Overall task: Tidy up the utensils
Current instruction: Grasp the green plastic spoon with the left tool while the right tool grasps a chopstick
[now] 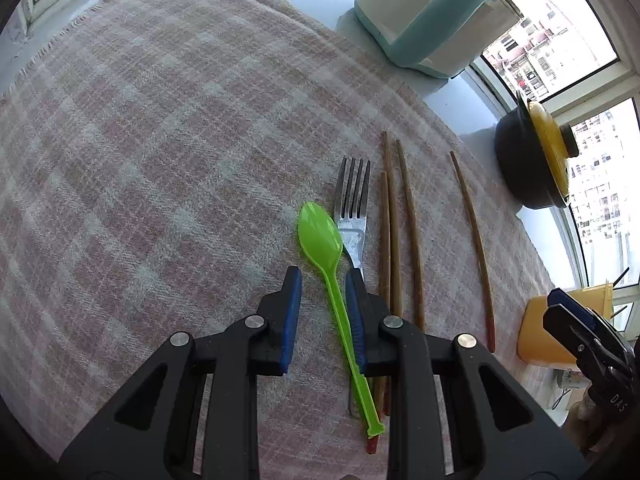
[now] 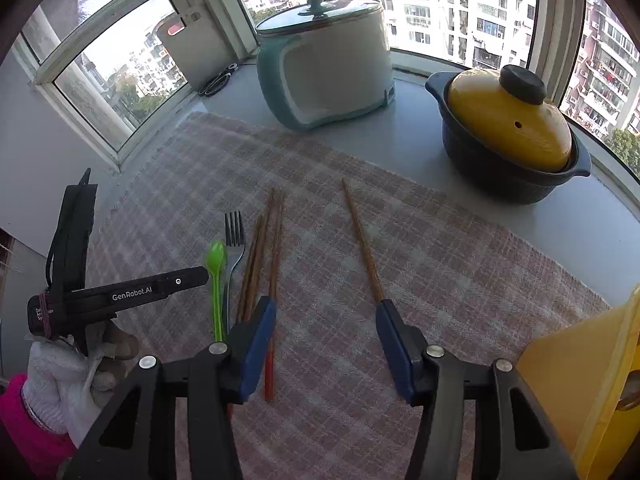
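A green plastic spoon (image 1: pixel 322 240) lies on the checked cloth (image 1: pixel 160 160), next to a metal fork (image 1: pixel 352 204) and several brown chopsticks (image 1: pixel 412 240). My left gripper (image 1: pixel 323 276) is open, its jaws standing either side of the spoon's handle, not closed on it. One chopstick (image 2: pixel 362 244) lies apart to the right. My right gripper (image 2: pixel 326 308) is open and empty above the cloth, the lone chopstick's end by its right finger. The spoon (image 2: pixel 216 264), fork (image 2: pixel 234 240) and chopstick group (image 2: pixel 260 252) show to its left.
A white and teal cooker (image 2: pixel 324 60) and a dark pot with a yellow lid (image 2: pixel 508 136) stand at the back by the windows. A yellow container (image 2: pixel 592 368) is at the right edge. The left gripper body (image 2: pixel 120 296) shows at the left.
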Demonstrator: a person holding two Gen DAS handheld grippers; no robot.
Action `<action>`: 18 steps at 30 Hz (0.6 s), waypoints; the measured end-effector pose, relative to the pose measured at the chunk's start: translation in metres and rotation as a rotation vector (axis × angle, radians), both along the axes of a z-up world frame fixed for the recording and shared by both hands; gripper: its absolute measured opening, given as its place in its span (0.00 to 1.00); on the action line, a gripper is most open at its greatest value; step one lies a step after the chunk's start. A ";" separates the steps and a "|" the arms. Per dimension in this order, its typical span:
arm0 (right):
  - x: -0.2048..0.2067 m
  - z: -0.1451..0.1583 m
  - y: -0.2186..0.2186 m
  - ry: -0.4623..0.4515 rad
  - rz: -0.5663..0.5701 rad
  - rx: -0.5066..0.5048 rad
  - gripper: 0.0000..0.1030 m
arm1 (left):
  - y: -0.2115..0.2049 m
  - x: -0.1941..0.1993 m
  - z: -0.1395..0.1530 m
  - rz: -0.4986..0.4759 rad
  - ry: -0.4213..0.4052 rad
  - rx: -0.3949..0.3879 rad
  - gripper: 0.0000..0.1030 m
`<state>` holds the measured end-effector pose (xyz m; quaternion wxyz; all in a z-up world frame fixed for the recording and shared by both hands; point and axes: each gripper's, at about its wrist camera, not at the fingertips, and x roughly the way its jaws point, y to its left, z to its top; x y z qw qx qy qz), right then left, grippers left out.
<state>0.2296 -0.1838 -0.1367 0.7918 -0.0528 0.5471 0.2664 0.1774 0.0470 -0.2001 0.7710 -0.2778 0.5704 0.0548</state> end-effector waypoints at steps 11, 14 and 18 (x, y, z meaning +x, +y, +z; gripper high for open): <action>0.016 -0.016 0.004 0.034 -0.003 -0.037 0.45 | -0.006 0.011 -0.010 -0.007 0.022 0.035 0.21; 0.021 -0.021 0.006 0.047 -0.003 -0.042 0.45 | -0.010 0.016 -0.010 -0.021 0.020 0.062 0.21; 0.027 -0.029 0.009 0.070 -0.004 -0.048 0.44 | -0.019 0.020 -0.010 -0.055 0.014 0.124 0.21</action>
